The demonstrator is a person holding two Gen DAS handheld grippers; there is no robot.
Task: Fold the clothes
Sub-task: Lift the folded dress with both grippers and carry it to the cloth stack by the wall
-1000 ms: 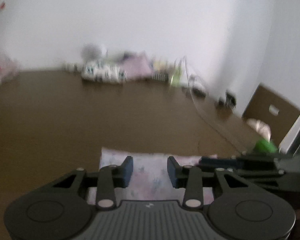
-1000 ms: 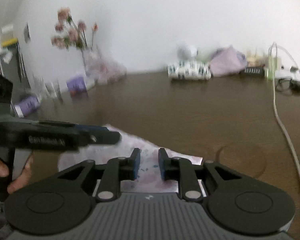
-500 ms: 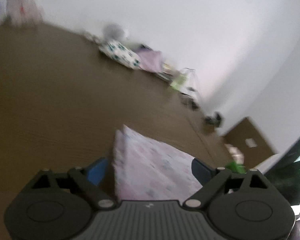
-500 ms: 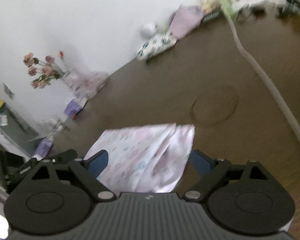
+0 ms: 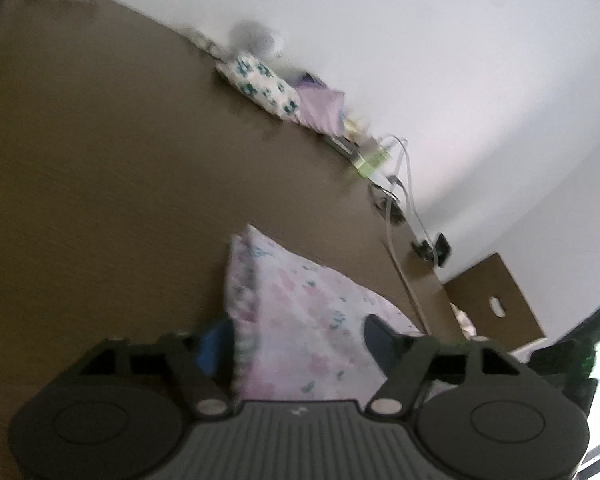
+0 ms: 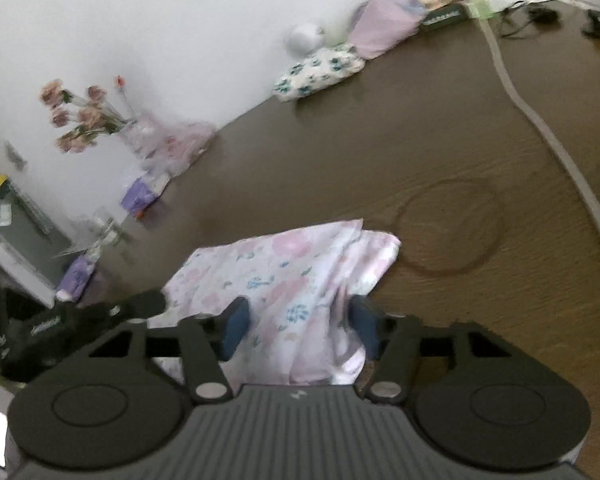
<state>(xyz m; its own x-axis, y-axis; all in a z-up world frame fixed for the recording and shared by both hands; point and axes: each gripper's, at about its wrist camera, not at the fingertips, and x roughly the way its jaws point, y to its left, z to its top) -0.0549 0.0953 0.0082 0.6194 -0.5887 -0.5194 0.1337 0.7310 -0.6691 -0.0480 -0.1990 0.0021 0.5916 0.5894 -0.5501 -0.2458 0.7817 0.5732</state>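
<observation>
A pale pink floral garment (image 5: 300,312) lies folded flat on the dark brown table (image 5: 100,160). My left gripper (image 5: 296,340) is open, its blue-padded fingers spread to either side of the garment's near end. In the right wrist view the same garment (image 6: 284,276) lies with a doubled-over edge at its right. My right gripper (image 6: 298,326) is open too, with its fingers astride the cloth near that edge. The left gripper's body (image 6: 72,324) shows dark at the lower left of the right wrist view.
Folded clothes (image 6: 320,72) and a lilac bundle (image 6: 384,24) sit by the far wall. A vase of flowers (image 6: 88,116), small packets (image 6: 140,196) and glassware stand at the left. A white cable (image 6: 540,128) runs along the right. A cardboard box (image 5: 496,300) stands beyond the table's edge.
Both grippers opened from nearly shut a second ago and tilted. In the last half second each pair of fingers narrowed somewhat around the garment, which stays flat on the table.
</observation>
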